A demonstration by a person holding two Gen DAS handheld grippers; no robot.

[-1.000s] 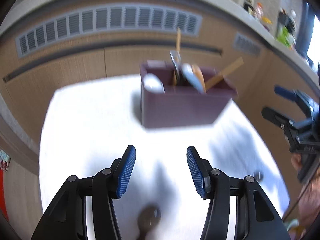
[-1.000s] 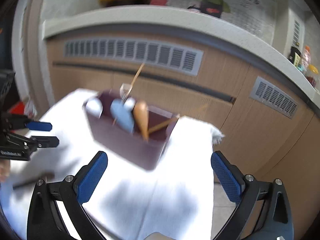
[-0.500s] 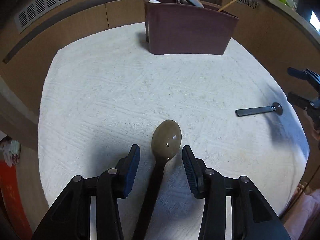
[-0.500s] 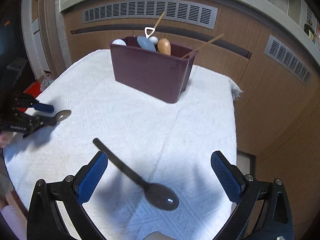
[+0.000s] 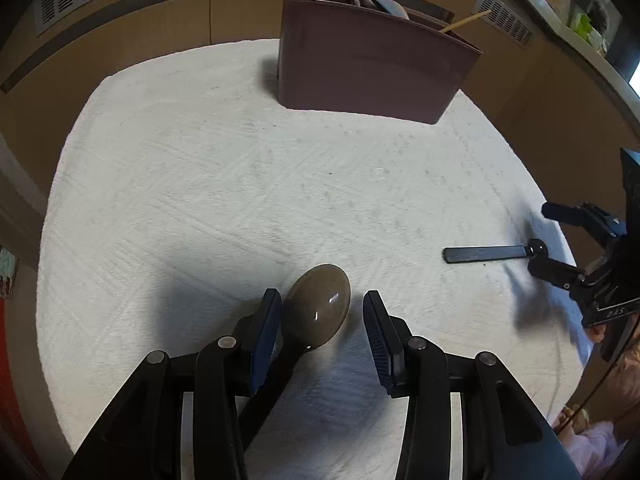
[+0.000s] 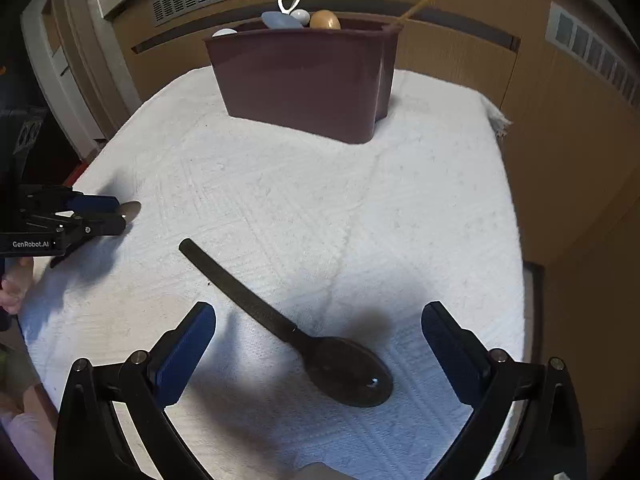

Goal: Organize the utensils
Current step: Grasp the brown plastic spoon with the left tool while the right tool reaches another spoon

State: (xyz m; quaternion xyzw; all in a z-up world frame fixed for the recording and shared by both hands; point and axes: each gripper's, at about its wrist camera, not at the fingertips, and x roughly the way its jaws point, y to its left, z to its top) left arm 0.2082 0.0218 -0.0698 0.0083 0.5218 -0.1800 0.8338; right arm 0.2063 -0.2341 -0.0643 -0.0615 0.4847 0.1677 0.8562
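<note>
Brown spoon [image 5: 318, 308]: we found it lying on the white towel [image 5: 224, 184], bowl between our left gripper [image 5: 318, 316] pads, unclamped. Black spoon [image 6: 304, 340]: flat between our wide-open right gripper [image 6: 318, 340] fingers. Maroon caddy [image 6: 304, 80]: far edge, holding utensils.

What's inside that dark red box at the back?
Poking above the box rim are several spoon heads: white, blue and golden-brown, plus two thin wooden sticks. Their lower parts and anything deeper are hidden by the wall.

Dim, fisheye-warped frames; perhaps backlit.
</note>
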